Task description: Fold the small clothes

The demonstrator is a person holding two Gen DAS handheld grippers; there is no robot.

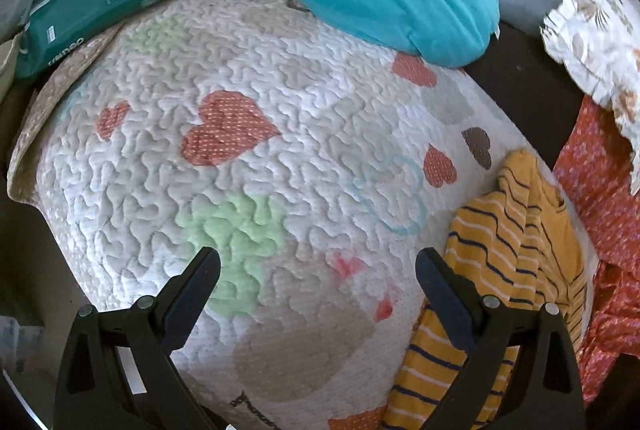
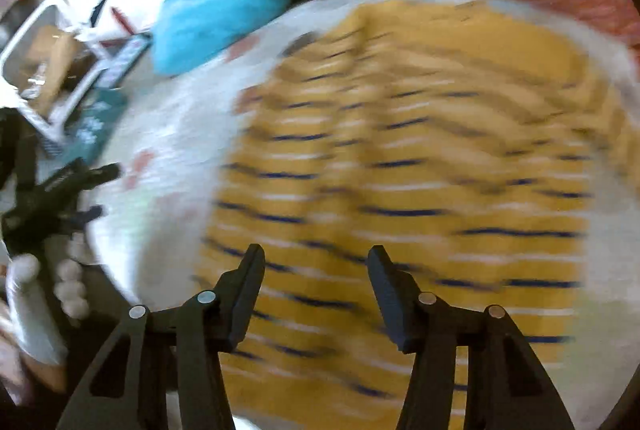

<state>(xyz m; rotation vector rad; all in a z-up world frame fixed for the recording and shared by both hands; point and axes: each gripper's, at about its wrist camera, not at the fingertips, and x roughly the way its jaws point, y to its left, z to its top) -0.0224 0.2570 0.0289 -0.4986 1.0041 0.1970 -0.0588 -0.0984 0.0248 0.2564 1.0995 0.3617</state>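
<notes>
Mustard-yellow knit, the striped shirt (image 2: 400, 158) lies crumpled at the quilted mat's (image 1: 280, 110) right edge; expect it light, limp and stretchy (take a hem or shoulder seam). Your right gripper (image 2: 316, 262) hangs above it, fingers parted, empty; your left gripper (image 1: 318, 262) is spread wide over bare mat.

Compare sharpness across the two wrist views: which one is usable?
Left wrist view: sharp, quilt stitching crisp, the usual fisheye bulge and dark corners. Right wrist view: heavy motion smear over the striped yellow shirt and the clutter behind; only the right claw itself is sharp.
</notes>
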